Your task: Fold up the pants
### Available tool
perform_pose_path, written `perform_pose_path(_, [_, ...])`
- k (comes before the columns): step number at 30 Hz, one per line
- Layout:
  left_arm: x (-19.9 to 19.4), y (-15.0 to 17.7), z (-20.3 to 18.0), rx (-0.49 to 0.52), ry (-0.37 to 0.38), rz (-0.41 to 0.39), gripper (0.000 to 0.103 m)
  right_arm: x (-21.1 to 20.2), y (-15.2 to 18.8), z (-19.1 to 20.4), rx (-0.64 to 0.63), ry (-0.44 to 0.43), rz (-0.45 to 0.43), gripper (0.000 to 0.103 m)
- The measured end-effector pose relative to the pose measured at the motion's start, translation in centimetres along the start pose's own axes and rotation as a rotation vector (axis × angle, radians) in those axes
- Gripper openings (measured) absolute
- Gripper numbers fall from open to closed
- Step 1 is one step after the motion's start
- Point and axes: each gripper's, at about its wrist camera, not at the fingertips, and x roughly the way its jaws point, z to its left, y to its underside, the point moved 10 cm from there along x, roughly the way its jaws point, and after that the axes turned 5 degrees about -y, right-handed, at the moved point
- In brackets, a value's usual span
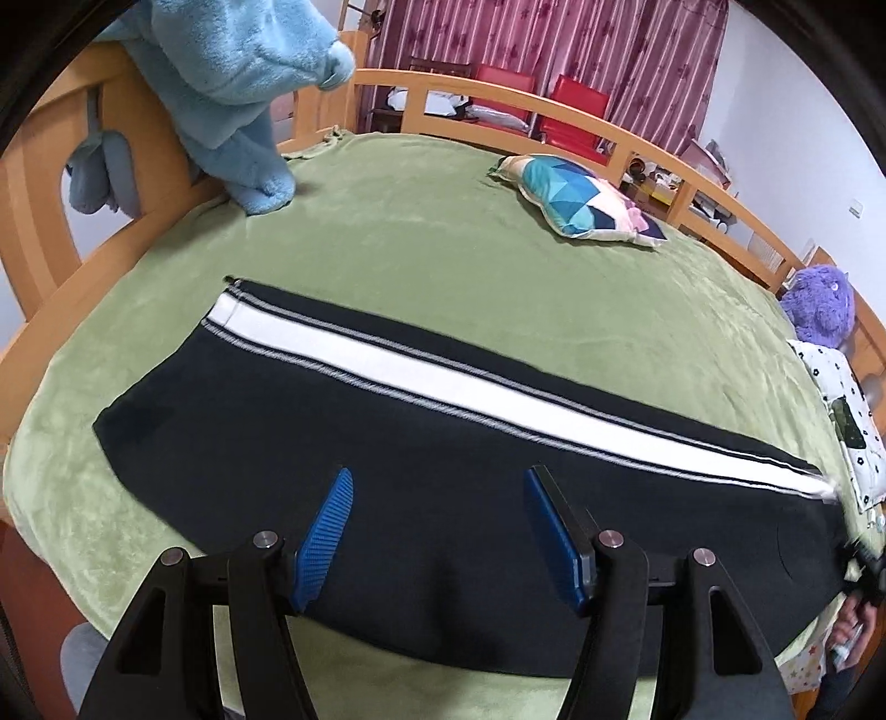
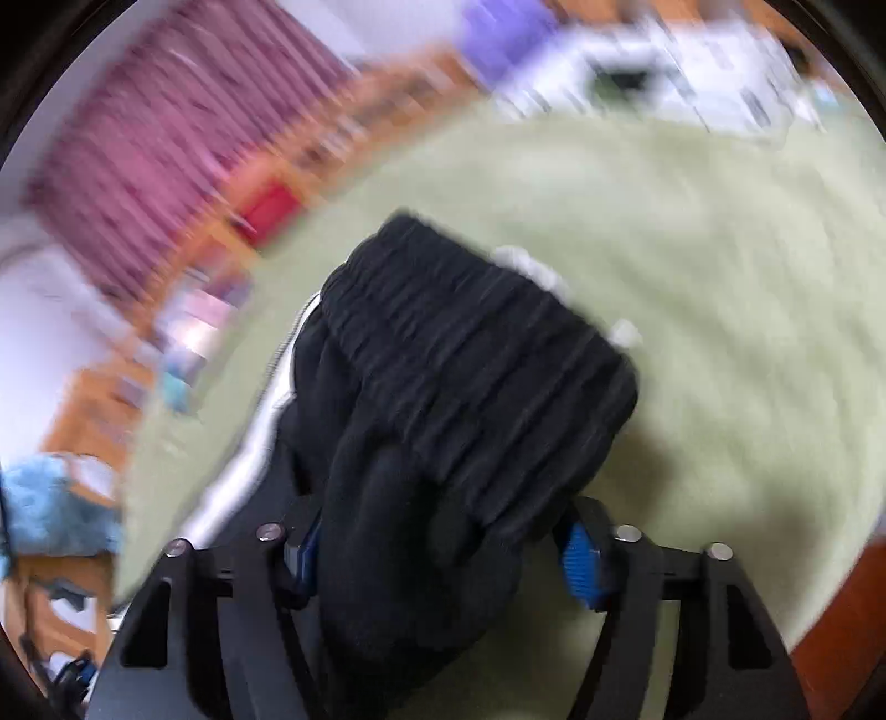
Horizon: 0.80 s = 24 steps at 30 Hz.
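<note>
Right claw grips bunched pants; left claw hovers spread.

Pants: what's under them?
The green blanket lies under the pants, showing on every side. Anything beneath the fabric itself is covered. The right gripper holds the waistband end bunched.

Green blanket on wooden bed frame; blue plush, geometric pillow, purple plush, maroon curtains.

Black pants with white side stripe, green blanket, blue-padded tongs.
</note>
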Motion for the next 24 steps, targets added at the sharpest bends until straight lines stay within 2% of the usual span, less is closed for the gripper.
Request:
perform_pose_path(1, [0.1, 0.2, 0.9, -0.008, -0.013, 0.004, 0.062, -0.3, 0.5, -0.3, 0.012, -0.062, -0.027, 0.066])
perform_pose_path(2, [0.3, 0.3, 1.3, -0.016, -0.020, 0.010, 0.062, -1.2, 0.7, -0.3, 0.006, -0.073, -0.055, 0.067])
perform_pose_path(5, [1.0, 1.0, 3.5, -0.042, -0.031, 0.032, 0.062, -3.9, 1.2, 0.5, -0.064, 0.046, -0.132, 0.070])
perform_pose_path(8, [1.6, 1.7, 5.9, -0.056, -0.054, 0.047, 0.062, -5.1, 1.9, 2.9, -0.136, 0.073, -0.128, 0.070])
perform_pose_path(14, [2.5, 1.5, 11.5, -0.041, -0.106, 0.018, 0.062, -8.2, 4.8, 8.5, -0.324, 0.203, -0.167, 0.072])
perform_pose_path(18, [3.3, 1.5, 15.7, -0.078, -0.084, 0.022, 0.062, -9.7, 8.6, 12.1, -0.423, 0.252, -0.200, 0.078])
perform_pose_path(21, [4.2, 2.0, 18.7, -0.135, -0.063, 0.036, 0.062, -9.1, 10.6, 15.5, -0.499, 0.262, -0.197, 0.085])
perform_pose_path(24, [5.5, 1.7, 20.8, -0.213, -0.022, 0.039, 0.060, -8.0, 13.3, 19.3, -0.541, 0.249, -0.173, 0.085])
